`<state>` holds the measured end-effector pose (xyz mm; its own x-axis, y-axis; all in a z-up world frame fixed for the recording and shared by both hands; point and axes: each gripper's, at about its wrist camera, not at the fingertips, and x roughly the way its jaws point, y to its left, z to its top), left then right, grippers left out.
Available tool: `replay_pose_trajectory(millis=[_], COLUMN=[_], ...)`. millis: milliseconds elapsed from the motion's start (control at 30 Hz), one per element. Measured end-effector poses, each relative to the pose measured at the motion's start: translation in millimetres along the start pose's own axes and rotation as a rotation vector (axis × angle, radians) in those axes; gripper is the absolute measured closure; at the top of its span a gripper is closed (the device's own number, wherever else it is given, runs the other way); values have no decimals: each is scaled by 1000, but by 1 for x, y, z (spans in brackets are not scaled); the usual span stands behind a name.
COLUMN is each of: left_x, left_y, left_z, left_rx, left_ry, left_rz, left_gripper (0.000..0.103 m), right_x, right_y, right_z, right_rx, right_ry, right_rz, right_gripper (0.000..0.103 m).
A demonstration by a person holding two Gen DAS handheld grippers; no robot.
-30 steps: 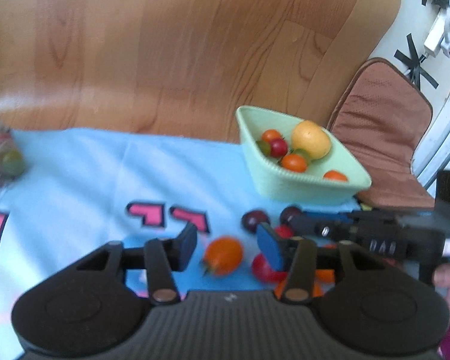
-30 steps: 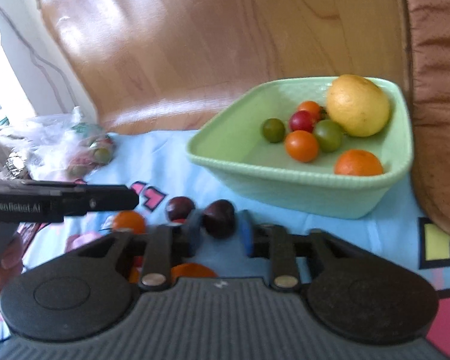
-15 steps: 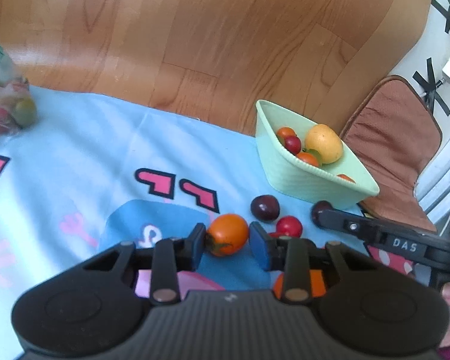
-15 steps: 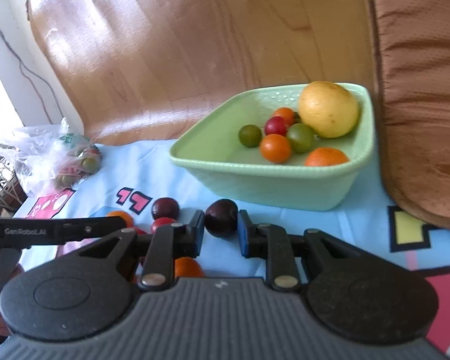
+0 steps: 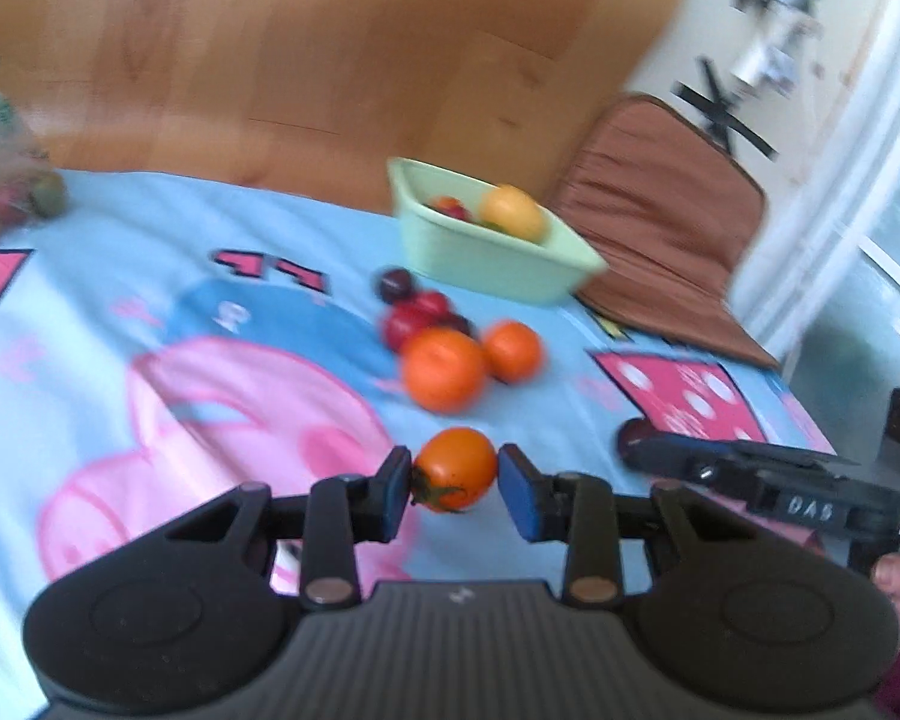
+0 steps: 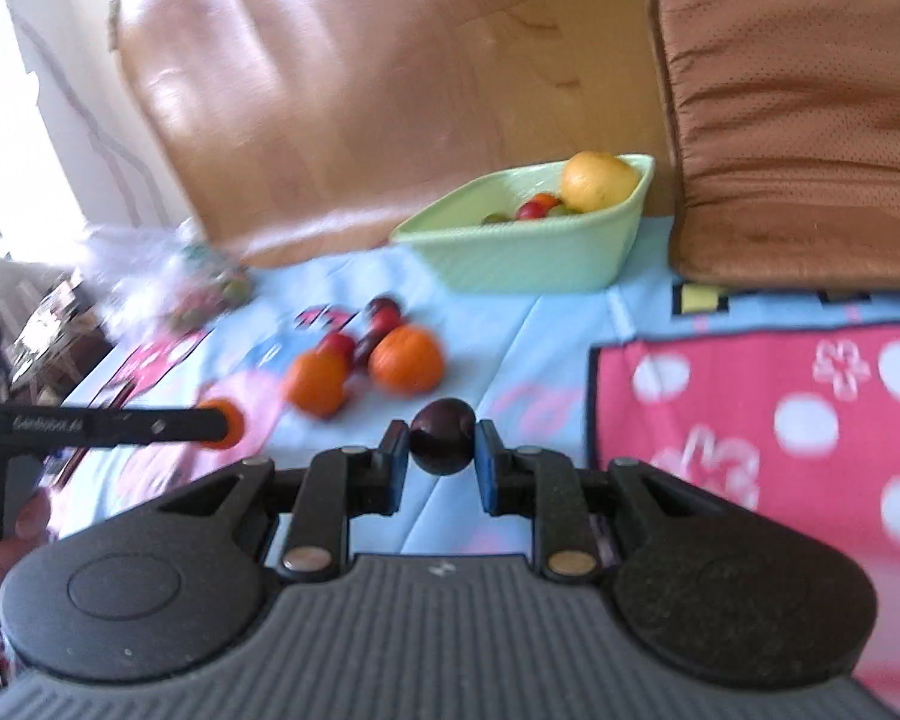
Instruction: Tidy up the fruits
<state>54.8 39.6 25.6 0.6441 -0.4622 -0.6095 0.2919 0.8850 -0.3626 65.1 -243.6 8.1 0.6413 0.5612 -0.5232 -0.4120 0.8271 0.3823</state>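
My left gripper is shut on an orange tomato and holds it above the blue cartoon cloth. My right gripper is shut on a dark plum and holds it above the cloth too. A pale green basket with a yellow lemon and small fruits stands at the back; it also shows in the right wrist view. Two oranges and dark red plums lie in a cluster in front of it.
A brown cushion lies right of the basket. A plastic bag of fruit sits at the cloth's far left. The right gripper shows in the left wrist view, the left gripper in the right wrist view. Wooden floor lies beyond.
Both grippers have lifted and pulled back from the fruit cluster, each carrying its fruit: the left the orange tomato, the right the dark plum. The basket now looks farther away.
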Motion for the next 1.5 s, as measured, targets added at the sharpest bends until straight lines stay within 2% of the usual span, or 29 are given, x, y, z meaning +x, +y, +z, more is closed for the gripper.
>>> replay_pose_trajectory(millis=[200,267,367,433,500,967,1067,1367,1433,1500], left_x=[5,9,13,14,14,15,13,10,11,11], left_y=[-40,-45,-47,-47,-51,-53,-52,-50,-50,-50], left_z=[-22,-28,-39,-46,-47,-47,-48,-49,-49,-48], left_rx=[110,130,157,191,215,220,215,207,207,205], left_ry=[16,16,-13,-58,-69,-69,-74,-97,-93,-90], left_rz=[-14,6,41,49,60,83,95,134,140,144], left_gripper=[71,70,64,62,63,61,60,53,51,49], right_x=[-11,-9,-8,-6,-6,-5,-6,-8,-8,-8], right_y=[34,42,47,50,52,58,61,61,61,61], right_z=[-25,-28,-33,-37,-38,-42,-43,-46,-47,-47], right_rx=[-113,-153,-203,-223,-237,-280,-282,-271,-265,-261], right_ry=[35,42,22,37,38,38,30,19,20,21], right_rz=[51,37,11,3,-2,-40,-81,-172,-196,-212], right_gripper=[77,77,75,63,64,62,61,45,36,31])
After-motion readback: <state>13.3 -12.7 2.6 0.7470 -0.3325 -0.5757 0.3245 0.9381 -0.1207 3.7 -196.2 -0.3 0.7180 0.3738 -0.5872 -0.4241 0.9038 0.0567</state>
